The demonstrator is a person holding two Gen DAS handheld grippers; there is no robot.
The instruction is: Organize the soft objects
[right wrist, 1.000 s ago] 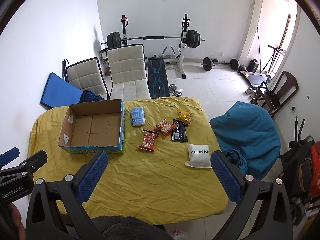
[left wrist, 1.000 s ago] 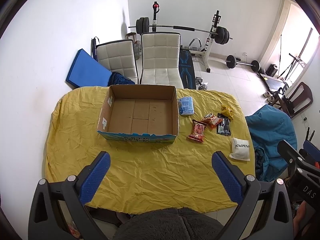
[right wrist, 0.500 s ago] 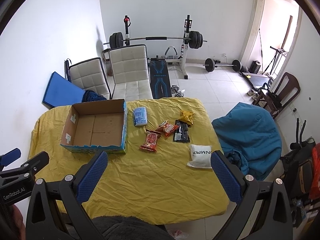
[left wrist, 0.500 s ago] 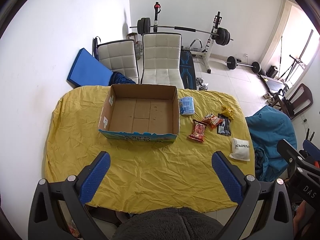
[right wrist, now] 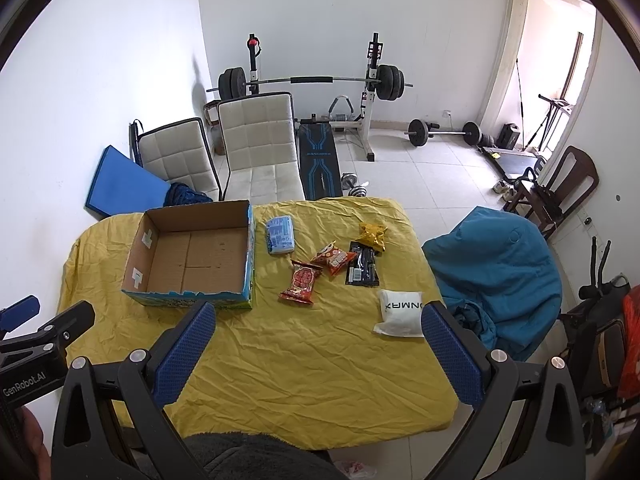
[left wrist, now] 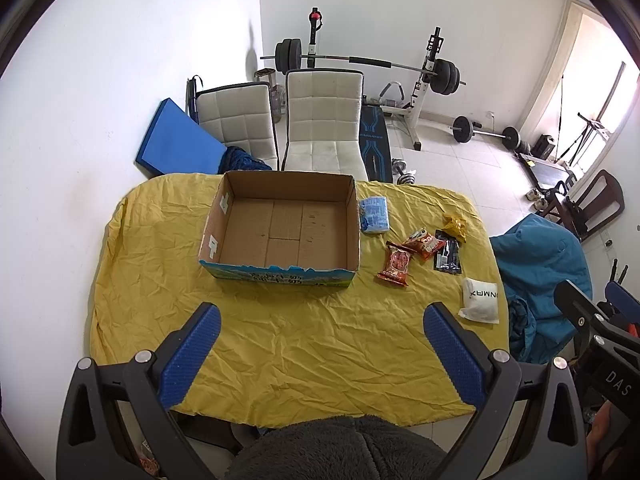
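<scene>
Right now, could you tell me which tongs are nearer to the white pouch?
Right. The right tongs hover open with the white pouch just beyond their right finger; the left tongs hover open nearer the cardboard box.

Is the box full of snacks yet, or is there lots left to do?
Nothing is done yet: the cardboard box is bare inside. Nothing is in hand either; the left tool and right tool are both open. Left on the yellow cloth: blue packet, two red packets, black packet, yellow packet, white pouch.
</scene>
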